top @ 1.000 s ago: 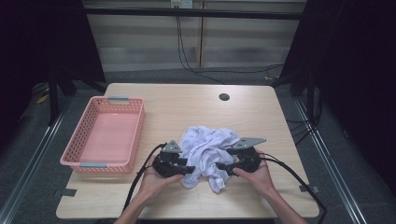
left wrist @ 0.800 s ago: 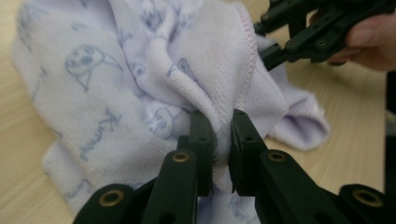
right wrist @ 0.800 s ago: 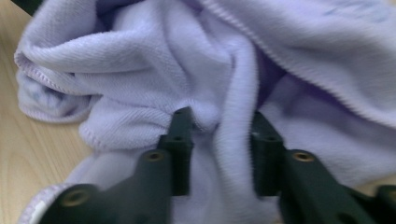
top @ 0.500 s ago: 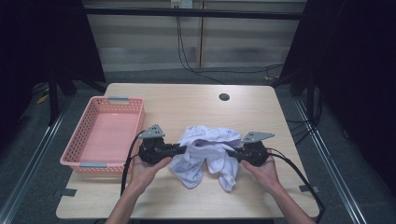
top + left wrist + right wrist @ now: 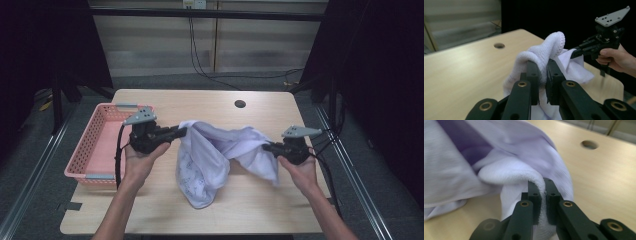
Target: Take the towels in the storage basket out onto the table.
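A white cloth (image 5: 215, 155) hangs stretched between my two grippers above the wooden table (image 5: 280, 210), and its lower fold sags onto the tabletop. My left gripper (image 5: 182, 131) is shut on one thick hemmed edge of the cloth (image 5: 549, 47), its jaws having just closed on it. My right gripper (image 5: 265, 146) pinches the opposite edge of the cloth (image 5: 506, 170) after closing further in the last moment. In the left gripper view the pads (image 5: 543, 72) squeeze the fabric, with the right gripper (image 5: 584, 51) beyond. The right gripper (image 5: 543, 187) also clamps fabric.
A pink plastic basket (image 5: 82, 150) stands at the table's left edge, close behind my left hand. A round cable hole (image 5: 240, 104) sits near the far edge. Dark curtains flank the table, and cables trail from both grippers.
The cloth lay in a heap between both grippers. Both hands have since risen and moved apart, pulling it into a hanging span.
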The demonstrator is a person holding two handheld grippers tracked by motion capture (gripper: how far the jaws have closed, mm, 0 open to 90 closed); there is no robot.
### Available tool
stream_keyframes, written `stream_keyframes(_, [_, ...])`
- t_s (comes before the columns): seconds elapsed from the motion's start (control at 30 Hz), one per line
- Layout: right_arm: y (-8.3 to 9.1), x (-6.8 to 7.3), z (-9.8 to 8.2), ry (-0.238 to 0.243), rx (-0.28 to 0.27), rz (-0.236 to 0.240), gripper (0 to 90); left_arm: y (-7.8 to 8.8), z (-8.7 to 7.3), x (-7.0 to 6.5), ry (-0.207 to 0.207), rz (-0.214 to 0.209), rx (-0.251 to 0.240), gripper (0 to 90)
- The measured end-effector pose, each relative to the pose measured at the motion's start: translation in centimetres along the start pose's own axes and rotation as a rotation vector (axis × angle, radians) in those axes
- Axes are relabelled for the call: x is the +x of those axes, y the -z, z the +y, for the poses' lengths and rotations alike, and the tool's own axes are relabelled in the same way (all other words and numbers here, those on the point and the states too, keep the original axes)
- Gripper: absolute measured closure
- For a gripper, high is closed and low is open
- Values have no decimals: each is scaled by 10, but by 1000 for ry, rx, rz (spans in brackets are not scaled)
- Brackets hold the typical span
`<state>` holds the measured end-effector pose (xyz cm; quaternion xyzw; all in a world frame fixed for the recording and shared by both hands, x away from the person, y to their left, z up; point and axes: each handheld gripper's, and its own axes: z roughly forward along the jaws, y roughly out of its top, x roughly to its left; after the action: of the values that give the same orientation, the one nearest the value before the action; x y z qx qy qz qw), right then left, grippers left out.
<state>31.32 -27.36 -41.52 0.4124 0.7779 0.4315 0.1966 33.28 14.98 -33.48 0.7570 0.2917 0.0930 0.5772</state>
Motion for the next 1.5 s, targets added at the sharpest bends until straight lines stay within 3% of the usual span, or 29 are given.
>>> stream_keyframes(0.07, [1,-5,6,-8,-11,-19,861,1,8,-1,-4,-3,-18,833])
stream_keyframes(0.2, [3,-20,43,6,-67,-67,861,8,51,-12,-44,-32,-112,833])
stream_keyframes(0.23, [3,-20,43,6,-67,-67,861,8,51,-12,-44,-32,-112,833])
stream_keyframes(0.27, [4,-22,60,23,-107,-85,860,12,66,-21,-83,-25,-124,833])
stream_keyframes(0.33, [4,-23,72,11,-161,-84,860,12,71,-30,-95,-58,-137,833])
stream_keyframes(0.4, [1,-23,74,0,-167,-75,858,10,71,-33,-108,-55,-116,832])
stream_keyframes(0.43, [-12,-22,67,15,-132,-71,788,6,67,-34,-112,-47,-89,831])
stream_keyframes(0.47, [-19,-21,59,6,-108,-55,727,-7,52,-30,-86,-55,-36,830])
stream_keyframes(0.5, [-19,-21,59,6,-108,-55,727,-7,52,-30,-86,-55,-36,829])
stream_keyframes(0.53, [-25,-21,50,6,-79,-47,673,-15,43,-26,-69,-62,-9,829])
stream_keyframes(0.57, [-33,-21,32,-3,-35,-66,547,-31,25,-18,-35,-67,33,826])
stream_keyframes(0.67, [-35,-21,16,-22,-17,-62,494,-45,10,-13,-13,-76,63,823])
stream_keyframes(0.7, [-30,-20,5,-26,-18,-59,447,-57,-1,-10,2,-93,83,818])
stream_keyframes(0.77, [-27,-19,1,-29,-14,-58,429,-63,-5,-8,8,-96,98,815])
stream_keyframes(0.87, [-8,-14,-19,-23,-22,-38,413,-76,-21,-6,42,-123,108,807])
stream_keyframes(0.93, [3,-11,-27,-35,-44,-23,413,-79,-24,-6,36,-118,117,806])
stream_keyframes(0.97, [8,-9,-31,-41,-50,-12,412,-84,-30,-6,55,-119,124,806])
stream_keyframes(1.03, [13,-5,-35,-52,-62,1,411,-87,-33,-6,66,-129,123,806])
stream_keyframes(1.07, [21,7,-43,-38,-67,32,424,-89,-35,-7,70,-136,131,806])
stream_keyframes(1.13, [22,11,-45,-35,-66,44,424,-93,-37,-11,57,-141,145,806])
stream_keyframes(1.17, [27,29,-50,-21,-59,70,427,-97,-37,-17,53,-159,144,804])
stream_keyframes(1.27, [25,48,-56,-10,-58,124,421,-102,-38,-22,48,-174,153,805])
stream_keyframes(1.3, [25,48,-56,-10,-58,124,421,-105,-37,-26,42,-179,158,805])
stream_keyframes(1.33, [15,62,-56,27,-34,155,394,-112,-36,-34,31,-190,167,807])
stream_keyframes(1.4, [8,67,-54,39,-25,176,382,-115,-34,-38,21,-196,170,807])
stream_keyframes(1.5, [-21,80,-40,76,-10,222,311,-123,-27,-51,-2,-229,172,803])
